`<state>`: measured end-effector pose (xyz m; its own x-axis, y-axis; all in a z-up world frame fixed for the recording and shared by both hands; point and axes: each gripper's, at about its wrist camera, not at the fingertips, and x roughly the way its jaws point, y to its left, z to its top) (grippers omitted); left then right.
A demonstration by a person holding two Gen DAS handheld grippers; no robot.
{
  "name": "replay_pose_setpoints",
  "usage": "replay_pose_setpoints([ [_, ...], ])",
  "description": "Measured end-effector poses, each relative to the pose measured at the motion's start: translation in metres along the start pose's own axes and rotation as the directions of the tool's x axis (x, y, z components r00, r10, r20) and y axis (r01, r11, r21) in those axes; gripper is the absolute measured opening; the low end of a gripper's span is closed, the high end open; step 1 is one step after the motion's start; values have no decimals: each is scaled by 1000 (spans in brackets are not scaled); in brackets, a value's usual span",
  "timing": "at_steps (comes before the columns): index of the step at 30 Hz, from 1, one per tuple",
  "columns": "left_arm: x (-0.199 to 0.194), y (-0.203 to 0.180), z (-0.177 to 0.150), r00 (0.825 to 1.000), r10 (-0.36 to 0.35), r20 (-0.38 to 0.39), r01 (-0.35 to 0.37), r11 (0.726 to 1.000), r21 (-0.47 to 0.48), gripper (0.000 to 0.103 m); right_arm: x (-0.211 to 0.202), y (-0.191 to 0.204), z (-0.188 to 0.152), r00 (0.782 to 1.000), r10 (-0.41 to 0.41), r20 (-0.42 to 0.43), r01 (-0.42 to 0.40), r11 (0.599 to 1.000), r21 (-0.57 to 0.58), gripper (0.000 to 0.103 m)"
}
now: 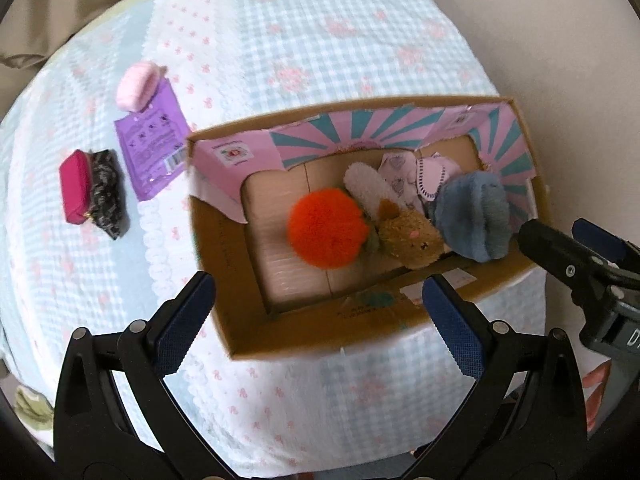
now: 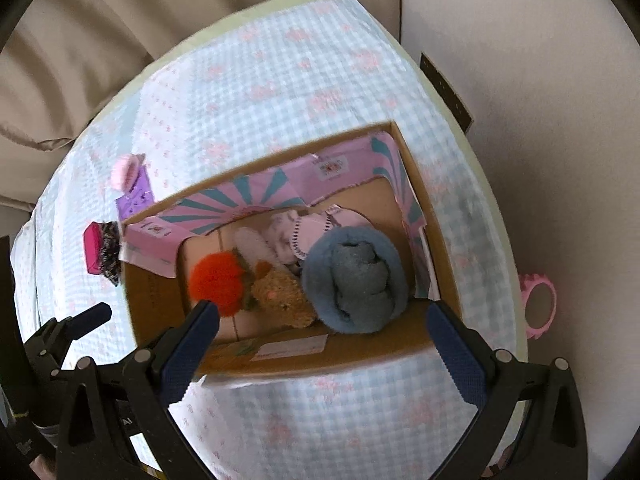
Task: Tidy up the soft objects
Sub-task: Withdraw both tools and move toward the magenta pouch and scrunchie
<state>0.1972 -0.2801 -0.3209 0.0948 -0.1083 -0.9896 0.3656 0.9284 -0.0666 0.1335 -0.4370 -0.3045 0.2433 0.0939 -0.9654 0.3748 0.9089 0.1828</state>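
Soft things sit in a cardboard box (image 1: 280, 332) w/ pink-and-teal paper lining, on a bed w/ a blue-check cover (image 1: 300, 40). Inside, L to R in the left wrist view: orange pompom (image 1: 327, 229), brown plush animal (image 1: 412, 240) touching it, rolled blue towel (image 1: 472, 216) at the R end. Behind them a white fuzzy piece (image 1: 366, 184) and pale printed cloth (image 1: 416, 176). Bare box floor left of the pompom.

Left gripper (image 1: 320, 320) points down over the box's near wall, fingers wide apart, nothing btwn them. Right gripper (image 2: 324, 340) same: above the near wall by the towel (image 2: 356, 280), fingers spread wide, empty; its tip shows at the R edge of the left view, just beside the towel.

Outside the box, on the cover to the L: purple packet (image 1: 150, 148) near the box corner, pink fuzzy item (image 1: 138, 85) on its far end, magenta pouch (image 1: 76, 186) touching a dark glittery pouch (image 1: 106, 192). Pink ring-shaped thing (image 2: 540, 306) past the bed's R edge in the right view.
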Motion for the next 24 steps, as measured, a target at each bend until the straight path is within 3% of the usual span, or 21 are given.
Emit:
replay_pose_setpoints([
  [8, -74, 27, -25, 994, -15, 110, 21, 998, -55, 103, -59, 48, -11, 998, 28, 58, -23, 996, -85, 103],
  [13, -132, 60, -51, 979, -4, 203, 25, 995, -99, 103, -103, 91, -21, 990, 22, 137, 2, 985, -174, 103],
  [16, -165, 81, -69, 964, 6, 267, 27, 992, -122, 103, -130, 110, -32, 980, 38, 195, 4, 978, -210, 103],
  [24, -240, 157, -121, 901, 119, 417, -33, 978, -207, 103, -180, 169, -73, 945, 97, 313, 7, 949, -314, 103],
])
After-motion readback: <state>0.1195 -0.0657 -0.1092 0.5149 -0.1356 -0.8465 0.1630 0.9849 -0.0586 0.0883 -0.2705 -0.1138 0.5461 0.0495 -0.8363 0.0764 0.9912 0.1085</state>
